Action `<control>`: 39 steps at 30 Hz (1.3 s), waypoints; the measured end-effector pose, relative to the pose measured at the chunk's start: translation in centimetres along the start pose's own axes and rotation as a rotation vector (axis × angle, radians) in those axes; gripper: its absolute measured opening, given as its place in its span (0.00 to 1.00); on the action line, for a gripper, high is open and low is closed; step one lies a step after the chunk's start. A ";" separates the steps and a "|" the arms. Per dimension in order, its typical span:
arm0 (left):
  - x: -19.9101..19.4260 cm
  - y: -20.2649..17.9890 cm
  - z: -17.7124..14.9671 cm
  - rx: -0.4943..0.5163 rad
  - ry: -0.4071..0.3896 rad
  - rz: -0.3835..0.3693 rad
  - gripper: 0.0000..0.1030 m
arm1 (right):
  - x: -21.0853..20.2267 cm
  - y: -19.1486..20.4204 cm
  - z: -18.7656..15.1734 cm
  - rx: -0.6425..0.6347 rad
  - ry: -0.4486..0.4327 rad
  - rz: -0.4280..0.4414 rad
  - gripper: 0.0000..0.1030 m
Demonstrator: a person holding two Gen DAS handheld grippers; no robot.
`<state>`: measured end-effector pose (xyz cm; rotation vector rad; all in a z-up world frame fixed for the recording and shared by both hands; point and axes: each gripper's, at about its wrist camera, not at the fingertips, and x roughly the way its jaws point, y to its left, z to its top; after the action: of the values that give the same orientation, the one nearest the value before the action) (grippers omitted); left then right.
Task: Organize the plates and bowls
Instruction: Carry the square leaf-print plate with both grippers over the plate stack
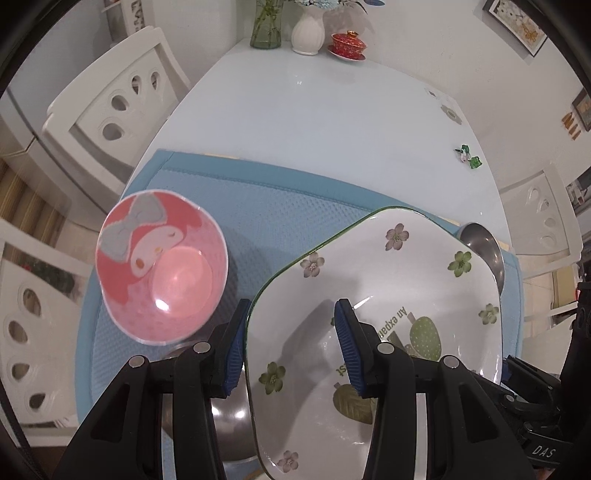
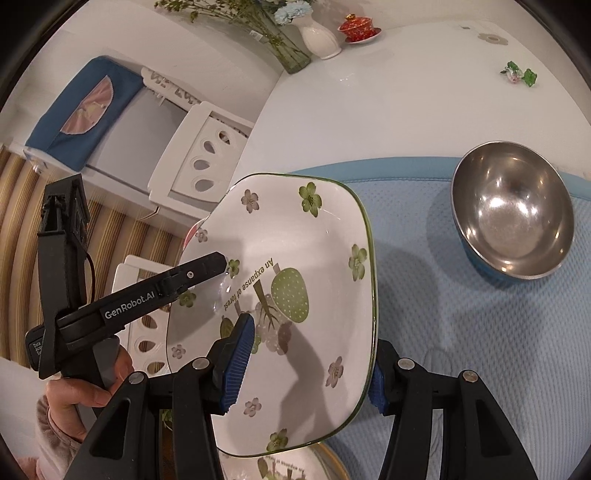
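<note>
Left wrist view: the left gripper is seen closed over the rim of a white, rounded-square ceramic plate with a green edge and printed flowers, one blue ribbed pad outside the rim and the other against the inner face. The plate is held tilted, clear of the blue textured mat. A shiny steel bowl is partly hidden under the plate's left edge, and a second steel rim peeks out behind its right corner. Just to the left, a pink plastic bowl with a cartoon rabbit and grey bow is seen (whether it rests on the mat cannot be told).

In the right wrist view, the right gripper is clamped on the opposite rim of the same plate, with the other gripper's black finger laid on the far-left rim. A second plate with the same print lies directly below. Further right, a steel bowl stands upright on the mat. At the far end of the white table, a white vase and a red lidded cup on a saucer are seen.
</note>
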<state>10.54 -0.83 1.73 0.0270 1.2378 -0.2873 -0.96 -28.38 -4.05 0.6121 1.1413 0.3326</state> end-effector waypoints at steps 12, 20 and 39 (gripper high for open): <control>-2.4 1.2 -3.8 -0.066 -0.012 0.004 0.41 | -0.7 1.9 -1.8 -0.051 0.046 -0.004 0.52; -4.2 2.6 -6.6 -0.129 -0.025 0.018 0.41 | -0.7 2.6 -3.3 -0.061 0.097 0.054 0.52; -6.0 4.4 -13.4 -0.192 -0.005 0.003 0.41 | -0.6 4.0 -7.9 -0.095 0.172 0.076 0.52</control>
<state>-2.66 6.93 2.28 -0.1375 1.2560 -0.1651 -8.19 -23.36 -3.39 0.5518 1.2608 0.5099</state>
